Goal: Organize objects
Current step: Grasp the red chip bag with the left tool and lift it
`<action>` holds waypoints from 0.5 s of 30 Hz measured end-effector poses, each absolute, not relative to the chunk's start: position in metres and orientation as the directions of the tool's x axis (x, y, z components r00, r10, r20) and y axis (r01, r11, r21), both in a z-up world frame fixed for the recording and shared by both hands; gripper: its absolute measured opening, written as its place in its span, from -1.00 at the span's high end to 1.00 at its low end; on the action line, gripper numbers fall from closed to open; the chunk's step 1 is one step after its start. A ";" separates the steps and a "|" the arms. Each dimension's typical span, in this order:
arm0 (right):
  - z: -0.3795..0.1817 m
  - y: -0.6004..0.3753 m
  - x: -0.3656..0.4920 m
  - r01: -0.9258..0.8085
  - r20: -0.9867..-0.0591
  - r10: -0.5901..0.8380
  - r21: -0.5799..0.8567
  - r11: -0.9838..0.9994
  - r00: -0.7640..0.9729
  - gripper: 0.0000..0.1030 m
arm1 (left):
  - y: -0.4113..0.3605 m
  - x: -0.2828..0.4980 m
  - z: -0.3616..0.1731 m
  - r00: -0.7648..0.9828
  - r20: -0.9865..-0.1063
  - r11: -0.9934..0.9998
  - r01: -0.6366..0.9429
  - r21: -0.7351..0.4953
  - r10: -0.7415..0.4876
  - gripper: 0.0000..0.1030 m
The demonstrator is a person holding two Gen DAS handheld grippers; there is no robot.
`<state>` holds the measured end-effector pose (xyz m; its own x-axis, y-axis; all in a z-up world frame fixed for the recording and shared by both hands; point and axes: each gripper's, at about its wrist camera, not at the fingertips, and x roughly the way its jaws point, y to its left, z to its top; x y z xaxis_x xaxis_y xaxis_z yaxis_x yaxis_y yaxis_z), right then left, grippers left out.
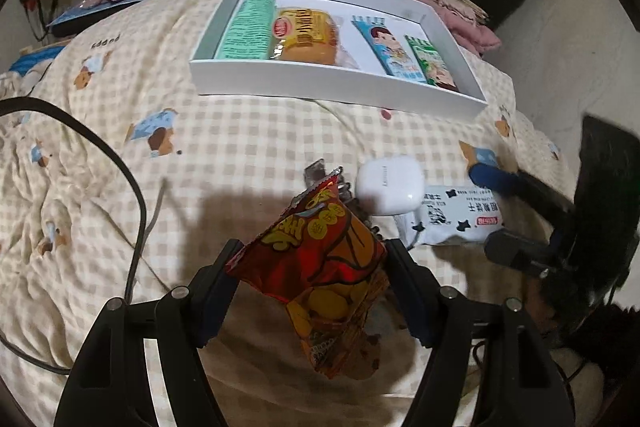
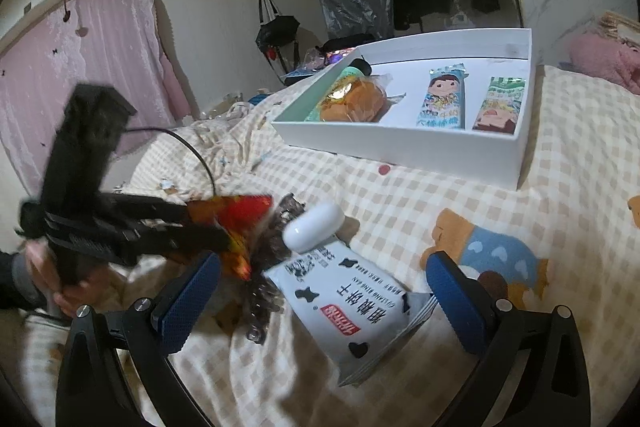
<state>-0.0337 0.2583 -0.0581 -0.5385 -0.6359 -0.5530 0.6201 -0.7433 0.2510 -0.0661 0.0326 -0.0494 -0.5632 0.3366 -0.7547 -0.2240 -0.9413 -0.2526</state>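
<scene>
Left gripper [image 1: 312, 283] is holding a red snack bag [image 1: 320, 267] between its fingers [image 1: 222, 291], pads pressing on both sides of the crinkled pack, which is hanging clear above the bed [image 1: 200, 131] with its long axis running away from the camera, top edge pointing roughly toward the white box [image 1: 332, 79]

The box is sitting farther up the bed, straight ahead and slightly right of the held bag, well apart from it. Inside are lying a green bottle [image 1: 246, 23], a yellow bun pack [image 1: 306, 37], a blue candy pack [image 1: 386, 47] and a green candy pack [image 1: 430, 61], all roughly parallel, long axes across the box's short side. A bare gap is showing between the bun pack and the blue candy pack; judging from that, the bag probably wants to go there, lined up with the others

Right gripper [image 2: 322, 303] is hovering with fingers wide, gripping nothing, with the white cookie pack [image 2: 344, 307] lying on the bed between them, pads not touching it. The pack's long axis is running diagonally, near end toward the right finger. A white earbud case [image 2: 314, 227] is lying just beside its far end, and a dark hair clip [image 2: 264, 267] just left of it

Left hand has the box run; right hand is nearer the cookie pack
</scene>
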 end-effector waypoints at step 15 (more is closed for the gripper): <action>-0.036 0.224 -0.042 0.849 -0.734 -0.588 0.028 -0.528 -0.341 -0.60 | 0.034 -0.068 -0.057 -0.541 -0.771 -0.941 -0.225 -0.253 0.336 -0.45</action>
